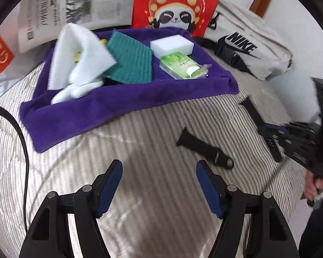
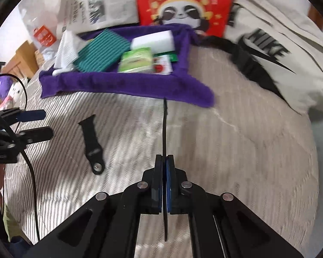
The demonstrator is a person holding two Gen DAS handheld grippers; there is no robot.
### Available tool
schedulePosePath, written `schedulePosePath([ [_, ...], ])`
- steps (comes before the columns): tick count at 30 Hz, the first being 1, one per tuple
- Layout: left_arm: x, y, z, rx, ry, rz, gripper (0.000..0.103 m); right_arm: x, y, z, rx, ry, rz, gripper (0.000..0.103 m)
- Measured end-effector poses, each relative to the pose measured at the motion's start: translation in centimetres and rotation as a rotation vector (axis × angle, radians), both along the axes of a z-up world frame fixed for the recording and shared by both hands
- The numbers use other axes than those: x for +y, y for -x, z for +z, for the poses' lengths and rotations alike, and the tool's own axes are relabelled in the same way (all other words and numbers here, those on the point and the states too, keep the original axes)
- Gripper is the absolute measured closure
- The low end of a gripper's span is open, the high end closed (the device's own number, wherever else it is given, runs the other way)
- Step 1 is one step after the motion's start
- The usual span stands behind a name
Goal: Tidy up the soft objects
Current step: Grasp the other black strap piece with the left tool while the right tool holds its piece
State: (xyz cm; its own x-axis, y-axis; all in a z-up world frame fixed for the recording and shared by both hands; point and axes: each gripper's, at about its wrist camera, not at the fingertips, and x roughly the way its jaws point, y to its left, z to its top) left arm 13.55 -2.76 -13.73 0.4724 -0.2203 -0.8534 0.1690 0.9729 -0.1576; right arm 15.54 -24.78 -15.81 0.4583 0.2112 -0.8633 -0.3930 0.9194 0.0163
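Note:
A short black watch strap (image 1: 204, 148) (image 2: 92, 144) lies flat on the striped bedcover. My left gripper (image 1: 159, 165) (image 2: 43, 124) hovers open just short of it, with nothing between its fingers. My right gripper (image 2: 165, 157) (image 1: 269, 133) is shut on a second, longer black strap (image 2: 164, 124) (image 1: 250, 107), seen edge-on and sticking out past the tips toward the purple towel tray (image 1: 122, 99) (image 2: 127, 83). In the tray lie a white cloth (image 1: 79, 60), a green ribbed pad (image 1: 129, 60) (image 2: 103, 51), a white sponge block (image 1: 172, 45) (image 2: 155, 40) and a green tissue pack (image 1: 183, 64) (image 2: 137, 60).
A red panda bag (image 1: 176, 4) (image 2: 183, 2), a newspaper (image 1: 75, 6) and a grey Nike bag (image 1: 252, 43) (image 2: 280, 49) stand behind the tray. A black cable (image 1: 21, 133) runs down the left. A person's hand (image 1: 316, 185) holds the right gripper.

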Motion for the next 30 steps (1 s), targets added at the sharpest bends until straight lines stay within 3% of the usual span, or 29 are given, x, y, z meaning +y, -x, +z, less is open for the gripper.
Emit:
schedulePosePath([
  [11, -7.0, -3.7, -1.9, 0.088, -0.136, 0.034, 0.033, -6.4, 1.0, 0.7, -0.030, -0.048, -0.055, 0.100],
  [16, -9.5, -3.5, -2.2, 0.055, -0.248, 0.034, 0.028, -8.5, 1.2, 0.2, -0.028, -0.075, -0.080, 0.100],
  [22, -7.3, -1.2, -2.2, 0.057, -0.273, 0.017, 0.027, -9.1, 1.7, 0.1, -0.040, -0.116, -0.093, 0.100],
  [30, -3.0, 1.5, -2.5, 0.077, -0.202, 0.056, 0.027, -7.2, 2.3, 0.3, -0.048, -0.145, -0.049, 0.100],
])
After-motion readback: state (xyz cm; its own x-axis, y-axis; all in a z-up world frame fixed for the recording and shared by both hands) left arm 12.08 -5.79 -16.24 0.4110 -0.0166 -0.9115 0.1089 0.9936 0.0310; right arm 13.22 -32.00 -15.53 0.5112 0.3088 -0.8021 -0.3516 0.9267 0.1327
